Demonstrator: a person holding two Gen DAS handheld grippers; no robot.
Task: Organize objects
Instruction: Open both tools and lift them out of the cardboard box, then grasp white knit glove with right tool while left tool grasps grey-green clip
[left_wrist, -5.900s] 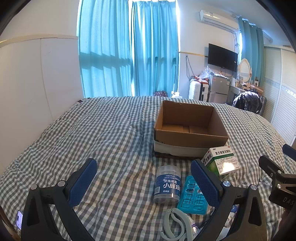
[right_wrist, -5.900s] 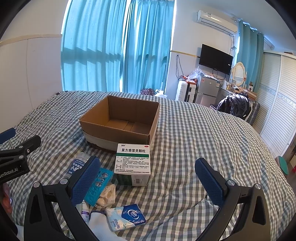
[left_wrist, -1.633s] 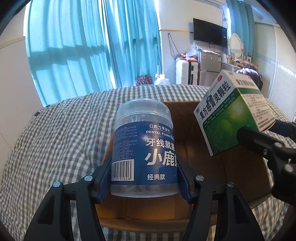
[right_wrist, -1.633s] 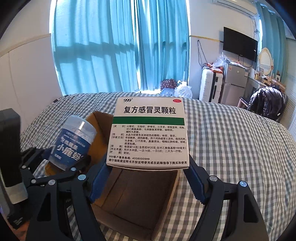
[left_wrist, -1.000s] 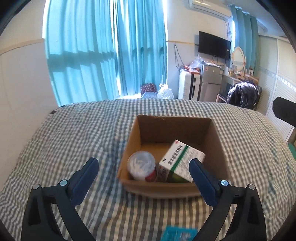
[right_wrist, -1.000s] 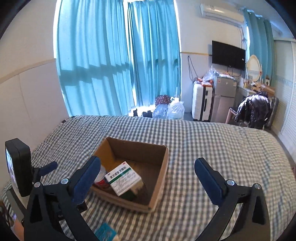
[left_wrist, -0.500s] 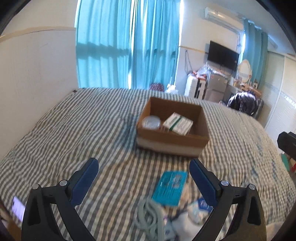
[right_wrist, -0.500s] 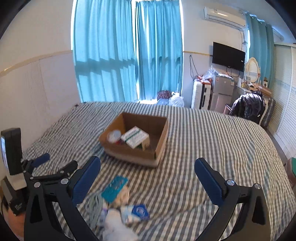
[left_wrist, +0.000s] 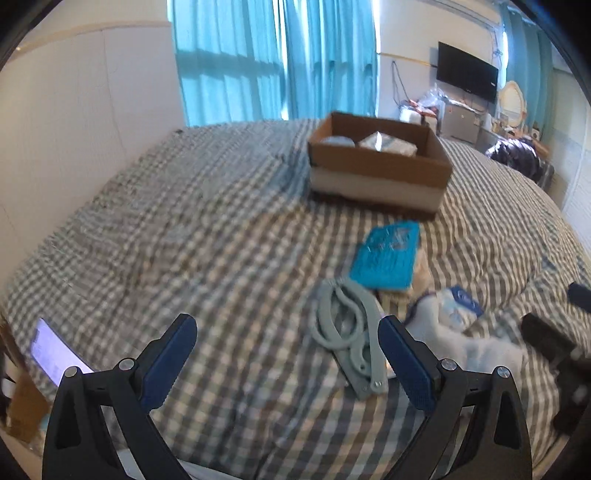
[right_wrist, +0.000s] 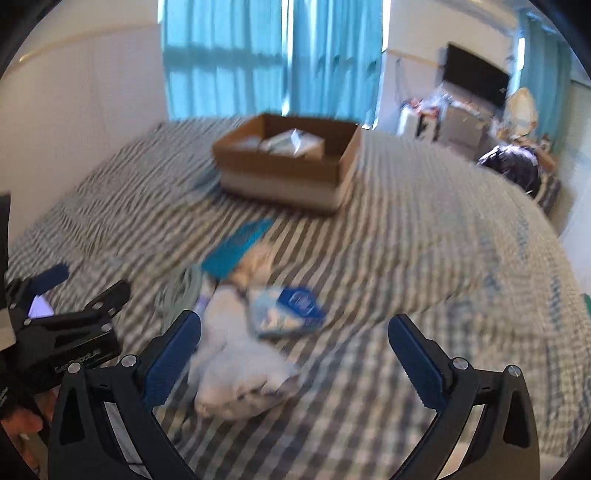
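Note:
A cardboard box (left_wrist: 380, 168) (right_wrist: 284, 173) sits on the checked bed and holds the floss jar (left_wrist: 337, 140) and the green-and-white medicine box (left_wrist: 388, 143). In front of it lie a teal blister pack (left_wrist: 388, 254) (right_wrist: 238, 247), a grey looped tool (left_wrist: 349, 332), a blue-and-white tissue pack (left_wrist: 460, 301) (right_wrist: 291, 308) and a white cloth (right_wrist: 236, 373). My left gripper (left_wrist: 286, 356) is open and empty, low over the bed just left of the grey tool. My right gripper (right_wrist: 293, 352) is open and empty, over the white cloth and tissue pack.
A lit phone (left_wrist: 55, 350) lies at the bed's near left edge. A white wall (left_wrist: 85, 107) runs along the left side. Blue curtains, a TV and furniture stand beyond the bed. The other gripper shows at the left in the right wrist view (right_wrist: 62, 325).
Both grippers have dropped the jar and medicine box into the cardboard box, pulled back and come down toward the loose items in front of it.

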